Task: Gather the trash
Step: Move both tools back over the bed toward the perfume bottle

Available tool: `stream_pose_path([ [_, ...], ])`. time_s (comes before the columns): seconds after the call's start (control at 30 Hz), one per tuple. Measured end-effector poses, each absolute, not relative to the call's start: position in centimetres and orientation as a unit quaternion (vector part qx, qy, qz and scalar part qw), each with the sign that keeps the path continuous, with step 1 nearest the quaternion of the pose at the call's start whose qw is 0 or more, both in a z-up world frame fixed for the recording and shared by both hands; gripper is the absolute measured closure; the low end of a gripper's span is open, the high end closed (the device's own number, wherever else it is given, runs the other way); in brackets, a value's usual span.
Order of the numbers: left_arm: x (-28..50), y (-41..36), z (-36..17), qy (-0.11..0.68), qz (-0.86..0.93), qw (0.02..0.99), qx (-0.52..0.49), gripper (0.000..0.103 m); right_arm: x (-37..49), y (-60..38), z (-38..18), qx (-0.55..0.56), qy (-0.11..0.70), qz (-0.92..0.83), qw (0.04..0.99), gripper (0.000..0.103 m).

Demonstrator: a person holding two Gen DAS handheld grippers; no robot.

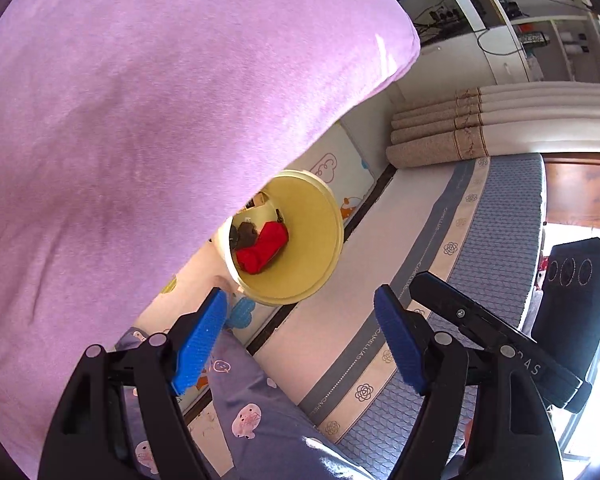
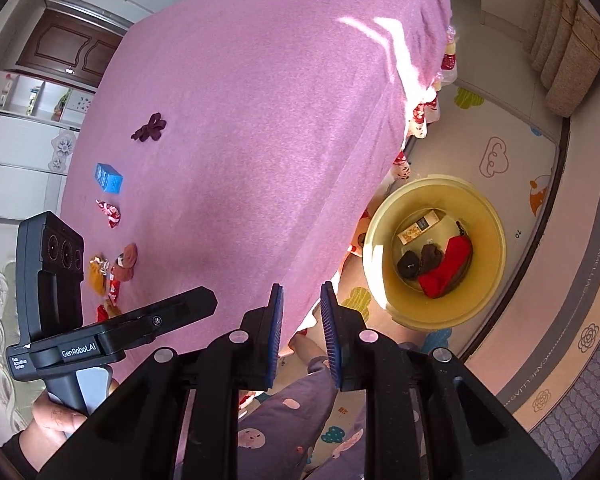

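- Left gripper point(image 1: 300, 332): blue-padded fingers point(image 1: 198, 344) spread wide, nothing between them; held in the air beside the table edge, above the floor mat.
- Right gripper point(image 2: 302, 334): blue pads point(image 2: 274, 336) drawn near each other with a narrow gap left, nothing clamped; poised over the near table edge.
- Yellow bin point(image 2: 488, 280): round, standing on the floor mat just beside the table; holds a red pouch point(image 2: 444, 270), two dark crumpled pieces point(image 2: 420, 262) and a small printed carton point(image 2: 418, 226).
- Table in pink cloth point(image 2: 260, 120): loose trash along the far-left side, well apart from both grippers: blue box point(image 2: 109, 178), dark purple scrap point(image 2: 150, 128), red-and-white wrapper point(image 2: 109, 212), cluster of orange, brown and red wrappers point(image 2: 112, 276).
- Floor mat point(image 2: 496, 140): pale, with cartoon cloud prints.
- Patterned mattress point(image 1: 496, 224): grey-blue with flower border, next to the mat; folded beige bedding point(image 1: 436, 136) stacked at its end.
- Purple patterned trouser leg point(image 1: 256, 412): below the grippers.
- White cabinets point(image 2: 24, 140): beyond the table.
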State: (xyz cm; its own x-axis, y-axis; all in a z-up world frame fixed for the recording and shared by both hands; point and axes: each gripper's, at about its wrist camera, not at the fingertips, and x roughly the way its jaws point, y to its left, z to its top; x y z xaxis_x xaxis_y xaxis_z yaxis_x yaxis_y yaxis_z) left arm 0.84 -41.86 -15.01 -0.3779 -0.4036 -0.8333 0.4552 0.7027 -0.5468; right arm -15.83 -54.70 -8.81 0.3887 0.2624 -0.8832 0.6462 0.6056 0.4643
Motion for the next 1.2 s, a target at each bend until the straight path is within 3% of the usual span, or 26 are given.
stream_pose_path([
  [0.6, 13.1, -17.0, -15.0, 0.717, -0.253, 0.639, -0.119, 0.028, 1.5, -35.6, -8.7, 0.329, 0.593, 0.012, 0.735, 0.082],
  [0.97, 16.8, -5.2, -15.4, 0.697, -0.173, 0.669, -0.193, 0.028, 9.1, -25.8, -9.2, 0.273, 0.624, 0.094, 0.726, 0.082],
  [1.2, 18.6, 0.6, -16.8, 0.682, -0.103, 0.679, -0.251, 0.028, 14.7, -21.3, -9.9, 0.223, 0.640, 0.150, 0.720, 0.076],
])
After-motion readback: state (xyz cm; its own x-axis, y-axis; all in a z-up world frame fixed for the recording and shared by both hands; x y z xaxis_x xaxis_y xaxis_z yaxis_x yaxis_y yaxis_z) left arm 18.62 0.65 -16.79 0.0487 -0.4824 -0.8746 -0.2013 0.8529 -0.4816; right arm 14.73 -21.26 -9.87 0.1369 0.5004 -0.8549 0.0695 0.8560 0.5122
